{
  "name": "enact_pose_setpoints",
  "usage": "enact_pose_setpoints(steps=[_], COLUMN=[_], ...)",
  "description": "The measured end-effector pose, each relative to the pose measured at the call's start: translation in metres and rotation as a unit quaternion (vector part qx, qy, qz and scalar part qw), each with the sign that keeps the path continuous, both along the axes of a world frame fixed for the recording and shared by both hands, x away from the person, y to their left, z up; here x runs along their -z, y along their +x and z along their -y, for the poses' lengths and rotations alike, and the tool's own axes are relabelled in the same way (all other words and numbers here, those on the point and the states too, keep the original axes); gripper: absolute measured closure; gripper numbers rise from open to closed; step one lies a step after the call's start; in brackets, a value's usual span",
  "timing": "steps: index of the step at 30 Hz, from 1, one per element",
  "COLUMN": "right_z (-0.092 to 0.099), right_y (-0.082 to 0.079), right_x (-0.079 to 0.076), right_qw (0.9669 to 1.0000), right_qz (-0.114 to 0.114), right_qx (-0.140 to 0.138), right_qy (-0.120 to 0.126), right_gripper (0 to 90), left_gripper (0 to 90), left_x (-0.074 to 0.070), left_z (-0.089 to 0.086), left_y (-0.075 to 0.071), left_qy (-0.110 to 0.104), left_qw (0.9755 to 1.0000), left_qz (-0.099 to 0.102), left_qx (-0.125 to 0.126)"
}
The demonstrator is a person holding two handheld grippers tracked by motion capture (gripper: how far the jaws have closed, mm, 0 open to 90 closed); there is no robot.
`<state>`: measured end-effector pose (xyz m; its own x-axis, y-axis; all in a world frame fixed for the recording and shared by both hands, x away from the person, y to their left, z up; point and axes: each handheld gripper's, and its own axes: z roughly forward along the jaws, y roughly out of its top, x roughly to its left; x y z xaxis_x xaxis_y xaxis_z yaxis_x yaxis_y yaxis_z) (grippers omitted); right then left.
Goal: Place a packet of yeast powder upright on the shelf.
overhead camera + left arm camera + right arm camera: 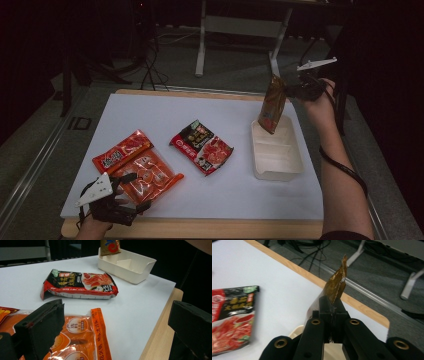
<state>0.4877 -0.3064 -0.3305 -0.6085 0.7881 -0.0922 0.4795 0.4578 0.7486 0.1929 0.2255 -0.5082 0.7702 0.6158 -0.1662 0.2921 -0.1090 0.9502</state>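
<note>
The right tongs (pixel 294 90) pinch the top edge of a brown pouch (pixel 273 104), which hangs upright with its lower end just inside the far part of the white tray (pixel 292 167) at the desk's (pixel 165 112) right side. At the near left corner, the left tongs (pixel 131 190) stand released over an orange snack pack (pixel 152 172); a red-and-black packet (pixel 201 146) lies mid-desk.

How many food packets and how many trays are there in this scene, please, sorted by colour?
Orange packets: 2, the long pouch and the clear-fronted pack
Red and black packets: 1, the hotpot-base packet
Golden-brown packets: 1, the pouch held over the tray
White divided trays: 1
Total: 5
</note>
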Motion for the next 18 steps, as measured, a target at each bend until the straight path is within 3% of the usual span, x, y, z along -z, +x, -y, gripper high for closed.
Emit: enact_pose_setpoints(steps=[2,5,11,18], right_z=[0.001,0.001,0.002,-0.001], right_y=[0.004,0.008,0.016,0.022], right_x=[0.002,0.004,0.011,0.022], right_qw=[0.9999,0.9988,0.9950,0.9943], right_qz=[0.001,0.017,0.048,0.065], right_qx=[0.009,0.026,0.054,0.050], right_qy=[-0.007,-0.039,-0.069,-0.069], right_gripper=[89.4,89.4,89.2,89.0], left_gripper=[0.6,0.6,0.6,0.6], left_x=[0.000,0.000,0.000,0.000], left_z=[0.000,0.000,0.000,0.000], left_y=[0.000,0.000,0.000,0.000], left_qy=[0.001,0.000,0.000,0.001], left_qw=[1.0000,1.0000,1.0000,1.0000], left_qz=[0.000,0.000,-0.001,-0.002], left_qx=[0.001,0.001,0.004,0.004])
